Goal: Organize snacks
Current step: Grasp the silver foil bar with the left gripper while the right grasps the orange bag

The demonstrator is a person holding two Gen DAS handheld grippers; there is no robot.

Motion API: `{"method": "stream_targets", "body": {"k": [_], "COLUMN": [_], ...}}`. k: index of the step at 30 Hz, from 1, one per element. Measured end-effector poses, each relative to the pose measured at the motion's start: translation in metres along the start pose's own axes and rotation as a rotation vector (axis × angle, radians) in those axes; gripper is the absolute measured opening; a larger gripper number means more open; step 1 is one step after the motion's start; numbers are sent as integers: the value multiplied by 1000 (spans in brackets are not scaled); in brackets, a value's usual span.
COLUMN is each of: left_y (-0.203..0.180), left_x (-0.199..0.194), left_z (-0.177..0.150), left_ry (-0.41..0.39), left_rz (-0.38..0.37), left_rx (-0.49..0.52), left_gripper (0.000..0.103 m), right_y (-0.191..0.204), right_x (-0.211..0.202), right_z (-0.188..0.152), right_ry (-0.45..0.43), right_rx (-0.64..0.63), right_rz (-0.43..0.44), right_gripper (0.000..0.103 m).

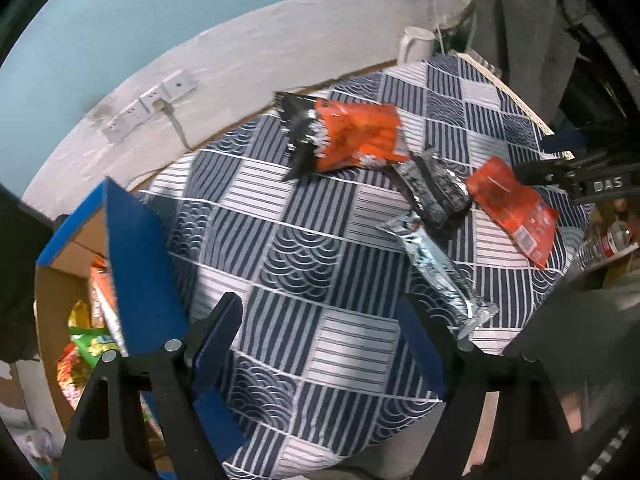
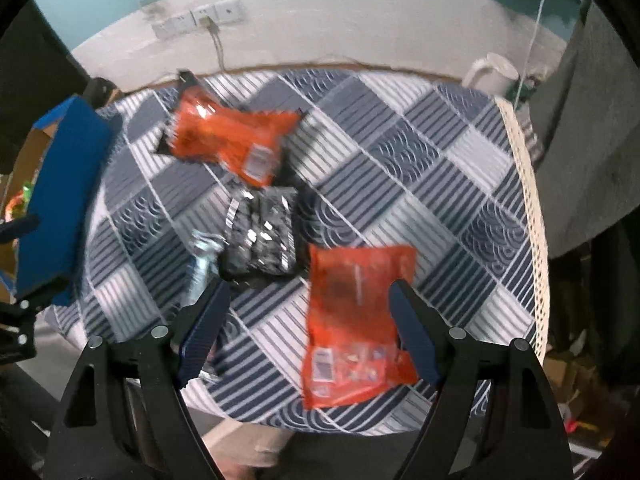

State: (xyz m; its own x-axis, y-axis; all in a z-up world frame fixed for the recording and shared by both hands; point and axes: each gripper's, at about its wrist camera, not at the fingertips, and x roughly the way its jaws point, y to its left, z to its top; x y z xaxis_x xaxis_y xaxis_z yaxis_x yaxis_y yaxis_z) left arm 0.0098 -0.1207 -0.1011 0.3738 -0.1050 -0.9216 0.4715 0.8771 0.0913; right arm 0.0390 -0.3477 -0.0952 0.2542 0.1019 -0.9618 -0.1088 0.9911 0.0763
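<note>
Both claws hang over the patterned tablecloth (image 1: 304, 248) with their jaws spread wide and nothing between the pads.

In the left wrist view the left gripper (image 1: 320, 320) sits at the bottom of the frame over bare cloth. Beyond it, toward the upper middle, lies a large orange snack bag (image 1: 356, 136) with a black end. Just to its right and lower is a dark foil pack (image 1: 436, 188), and below that a long silver wrapper (image 1: 436, 268) runs down toward the right finger. A flat orange packet (image 1: 512, 208) lies at the right edge, with the right gripper (image 1: 560, 168) over its upper end. At the lower left a blue-flapped cardboard box (image 1: 136, 240) stands open beside the table, with bright snack bags (image 1: 92, 340) inside.

In the right wrist view, which is blurred, the right claw frames the flat orange packet at lower centre; its right finger (image 2: 412, 332) overlaps the packet's edge, though I cannot tell whether it touches. A white mug (image 2: 494, 74) stands at the upper right by the wall.
</note>
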Motion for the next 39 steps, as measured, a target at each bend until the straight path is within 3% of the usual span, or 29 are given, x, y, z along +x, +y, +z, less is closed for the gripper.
{"method": "stream_targets", "body": {"k": [7, 14, 22, 29, 39], "left_y": [-16, -28, -40, -51, -57], "left_x": [25, 48, 62, 75, 85], "left_z": [5, 6, 6, 8, 14], "left_ry": [57, 100, 125, 144, 169], "left_rz": [-37, -39, -64, -64, -102], "left_rx": [4, 3, 4, 24, -6], "left_gripper": [81, 81, 81, 81, 81], "right_y": [-29, -28, -15, -21, -56], "right_x": [42, 58, 80, 80, 67], "right_z": [-17, -26, -31, -38, -39], "right_ry": [103, 121, 154, 158, 139], "right_rx": [46, 28, -55, -52, 83], "right_rz": [6, -2, -110, -183, -146], "right_gripper": [81, 81, 81, 81, 81]}}
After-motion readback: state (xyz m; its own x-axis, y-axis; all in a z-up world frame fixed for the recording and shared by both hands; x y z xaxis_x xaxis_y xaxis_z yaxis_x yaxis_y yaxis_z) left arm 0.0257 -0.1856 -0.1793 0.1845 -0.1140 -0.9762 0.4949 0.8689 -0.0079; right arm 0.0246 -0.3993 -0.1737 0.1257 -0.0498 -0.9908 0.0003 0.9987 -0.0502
